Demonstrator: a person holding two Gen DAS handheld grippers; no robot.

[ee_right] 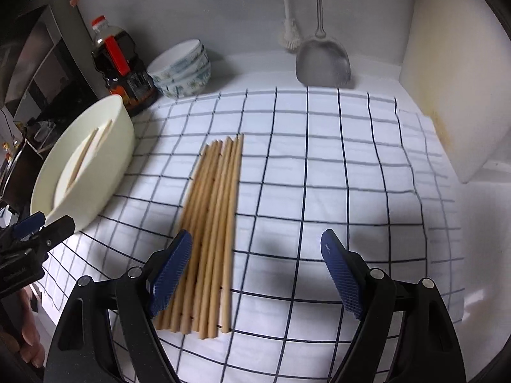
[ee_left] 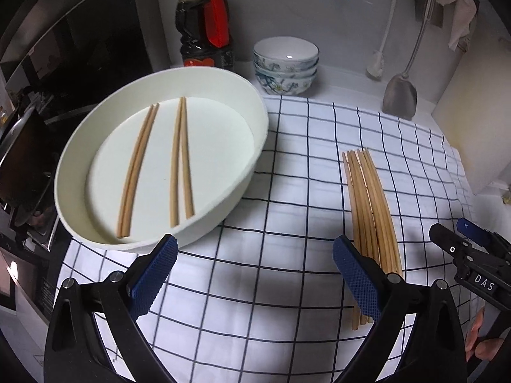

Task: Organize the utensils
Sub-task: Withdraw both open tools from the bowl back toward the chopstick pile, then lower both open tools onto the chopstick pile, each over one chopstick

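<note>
A bundle of several wooden chopsticks (ee_left: 370,210) (ee_right: 214,223) lies on the checked cloth (ee_left: 287,175). Two pairs of chopsticks (ee_left: 159,166) rest side by side inside the white oval dish (ee_left: 255,108) (ee_right: 118,134) at the left. My left gripper (ee_left: 255,255) hovers open over the cloth between dish and bundle, its right finger just left of the bundle's near end. My right gripper (ee_right: 257,249) is open too, its left finger (ee_right: 172,271) above the bundle's near end, nothing between the pads. The right gripper's tip (ee_left: 460,242) shows in the left wrist view.
A stack of patterned bowls (ee_left: 286,63) (ee_right: 182,70) and a dark sauce bottle (ee_left: 204,22) (ee_right: 121,67) stand at the back. A metal spatula (ee_left: 400,95) (ee_right: 322,60) and a white brush (ee_left: 377,63) hang against the wall. A cutting board (ee_right: 453,89) leans at the right. A stove (ee_left: 25,166) lies left.
</note>
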